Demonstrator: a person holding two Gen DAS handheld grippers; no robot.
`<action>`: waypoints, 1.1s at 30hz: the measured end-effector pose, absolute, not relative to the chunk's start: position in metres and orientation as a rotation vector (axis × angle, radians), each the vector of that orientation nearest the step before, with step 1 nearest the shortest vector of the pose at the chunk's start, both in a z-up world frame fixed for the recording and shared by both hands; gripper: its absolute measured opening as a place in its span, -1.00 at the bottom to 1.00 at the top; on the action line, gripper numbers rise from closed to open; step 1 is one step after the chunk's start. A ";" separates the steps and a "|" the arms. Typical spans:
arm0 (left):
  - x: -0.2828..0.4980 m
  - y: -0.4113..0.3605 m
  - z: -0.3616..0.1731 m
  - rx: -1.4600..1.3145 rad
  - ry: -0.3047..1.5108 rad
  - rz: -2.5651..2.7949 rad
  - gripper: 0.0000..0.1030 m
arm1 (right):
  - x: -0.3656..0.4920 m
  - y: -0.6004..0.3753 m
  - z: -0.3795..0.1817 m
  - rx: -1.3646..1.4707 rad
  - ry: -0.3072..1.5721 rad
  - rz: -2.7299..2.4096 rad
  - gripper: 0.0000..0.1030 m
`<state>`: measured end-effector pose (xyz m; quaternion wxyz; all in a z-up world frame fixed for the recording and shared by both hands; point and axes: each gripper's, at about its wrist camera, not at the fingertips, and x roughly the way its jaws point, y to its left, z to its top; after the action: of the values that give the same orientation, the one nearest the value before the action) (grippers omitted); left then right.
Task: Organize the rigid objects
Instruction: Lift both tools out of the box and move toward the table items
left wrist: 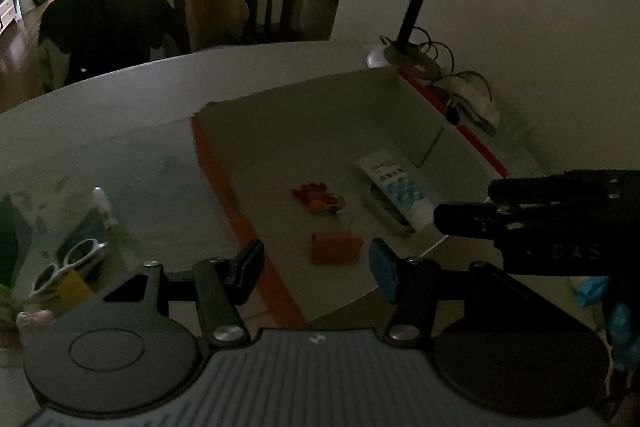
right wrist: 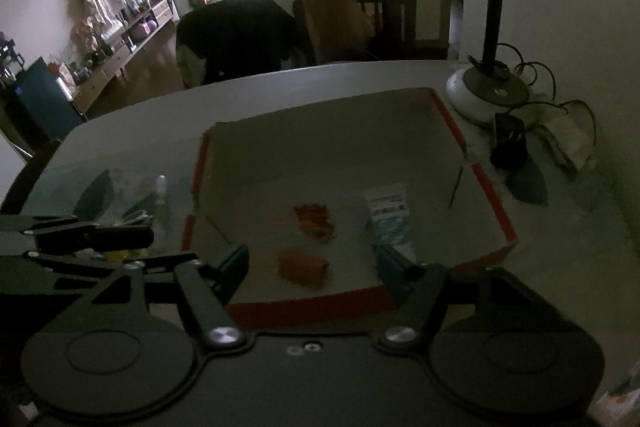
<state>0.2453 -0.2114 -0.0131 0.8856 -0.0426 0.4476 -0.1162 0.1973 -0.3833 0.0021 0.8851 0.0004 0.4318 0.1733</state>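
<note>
Jaws wide on left gripper (left wrist: 316, 273) and right gripper (right wrist: 312, 269); both empty above box (right wrist: 492, 203).

The right gripper (right wrist: 310, 265), with its jaws apart and empty, hangs over the near edge of a shallow box (right wrist: 490, 195) with a red rim, where a small orange block (right wrist: 303, 267), a red trinket (right wrist: 314, 219) and a white tube (right wrist: 389, 217) lie apart.
</note>
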 end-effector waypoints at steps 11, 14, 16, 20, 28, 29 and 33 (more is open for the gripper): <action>0.209 -0.160 0.001 -0.084 0.879 -0.220 0.31 | 0.154 -0.344 0.004 0.038 0.835 0.411 0.65; 0.200 -0.147 0.003 -0.082 0.867 -0.215 0.31 | 0.142 -0.331 0.005 0.043 0.800 0.435 0.77; 0.193 -0.137 0.005 -0.082 0.859 -0.216 0.31 | 0.135 -0.323 0.005 0.047 0.787 0.442 0.83; 0.183 -0.119 0.006 -0.086 0.849 -0.207 0.31 | 0.122 -0.307 0.003 0.052 0.764 0.456 0.93; 0.162 -0.083 0.004 -0.101 0.839 -0.192 0.49 | 0.101 -0.271 -0.004 0.045 0.762 0.473 0.94; 0.159 -0.079 0.003 -0.104 0.838 -0.190 0.49 | 0.099 -0.267 -0.005 0.039 0.763 0.475 0.94; 0.149 -0.063 0.003 -0.106 0.822 -0.189 0.61 | 0.093 -0.250 -0.009 0.030 0.767 0.484 0.94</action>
<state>0.1493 -0.0633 0.0029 0.9110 -0.0513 0.3989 -0.0916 0.0928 -0.2502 -0.0091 0.8989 0.0145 0.3703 0.2337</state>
